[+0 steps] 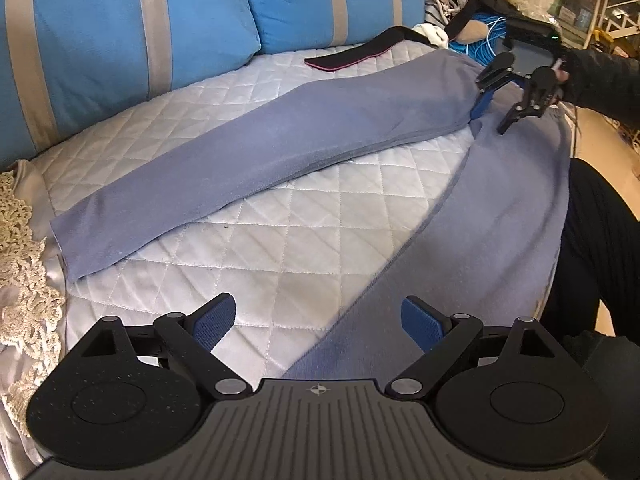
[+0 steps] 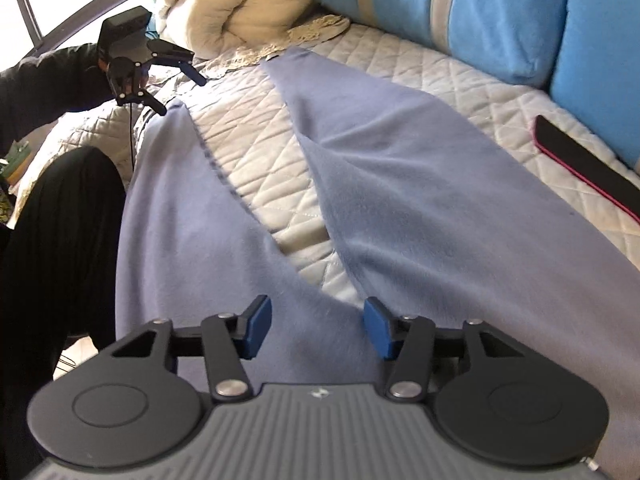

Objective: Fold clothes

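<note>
My left tool (image 1: 318, 326) hangs with its blue pads spread wide and nothing between them, poised over the cuff end of the nearer leg of a pair of blue-grey fleece trousers (image 1: 248, 160) laid out on a quilted white sofa seat (image 1: 280, 240). My right tool (image 2: 316, 326), its pads likewise parted and empty, sits low over the waist end of the garment, where the two legs fork apart at 12 o'clock in its view and bare quilting shows between them. From the left wrist view, the nearer leg runs along the seat's front edge toward 1 o'clock, the farther leg stretches from 9 o'clock to 1 o'clock, and the right tool hovers at the waistband at 2 o'clock. Beyond the trousers lies a black strap with a pink edge (image 1: 352, 54), and behind it stand blue cushions with grey stripes (image 1: 120, 28). My dark-clad leg (image 2: 52, 248) rests beside the sofa.
</note>
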{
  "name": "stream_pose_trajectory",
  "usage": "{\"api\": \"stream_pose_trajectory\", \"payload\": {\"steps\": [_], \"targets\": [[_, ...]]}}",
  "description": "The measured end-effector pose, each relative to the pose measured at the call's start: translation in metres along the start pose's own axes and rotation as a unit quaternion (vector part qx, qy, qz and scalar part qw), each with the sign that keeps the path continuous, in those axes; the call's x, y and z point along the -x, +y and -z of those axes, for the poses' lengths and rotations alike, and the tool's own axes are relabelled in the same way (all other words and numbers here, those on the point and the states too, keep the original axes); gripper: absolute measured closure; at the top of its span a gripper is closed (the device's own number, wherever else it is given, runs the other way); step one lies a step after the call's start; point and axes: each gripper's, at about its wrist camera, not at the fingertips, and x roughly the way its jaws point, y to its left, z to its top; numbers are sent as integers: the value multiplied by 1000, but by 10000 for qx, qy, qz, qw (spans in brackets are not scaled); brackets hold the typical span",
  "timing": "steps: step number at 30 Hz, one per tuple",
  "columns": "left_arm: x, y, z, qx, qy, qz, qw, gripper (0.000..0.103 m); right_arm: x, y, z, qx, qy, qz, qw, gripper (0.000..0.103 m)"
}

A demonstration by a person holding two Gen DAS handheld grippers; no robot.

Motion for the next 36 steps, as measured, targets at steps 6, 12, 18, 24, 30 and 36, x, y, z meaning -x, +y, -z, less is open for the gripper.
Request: {"api": "stream_pose_trajectory", "payload": {"steps": [6,12,18,24,30,36], "targets": [[5,4,6,-86,50,-12,10000,12,-22,-13,-13,84,374,-299,9988,80],[5,20,17,-179,383,-124,9990,56,-27,-4,-14,247,553,-299,9977,103],[-1,25,28,-364,712,-204,9966,68,-24,0,-11,207,522,-206,9982,103],[-1,21,30,-482,811,-190,9954,100,-24,2,-13,189,554,-133,9982,103],[3,22,27,-529,724,-290,9956,100,-18,7,-14,207,307,135,9992,103],[7,28,16,-514,540,-439,9963,100,-10,7,-18,247,144,433,9987,103]]}}
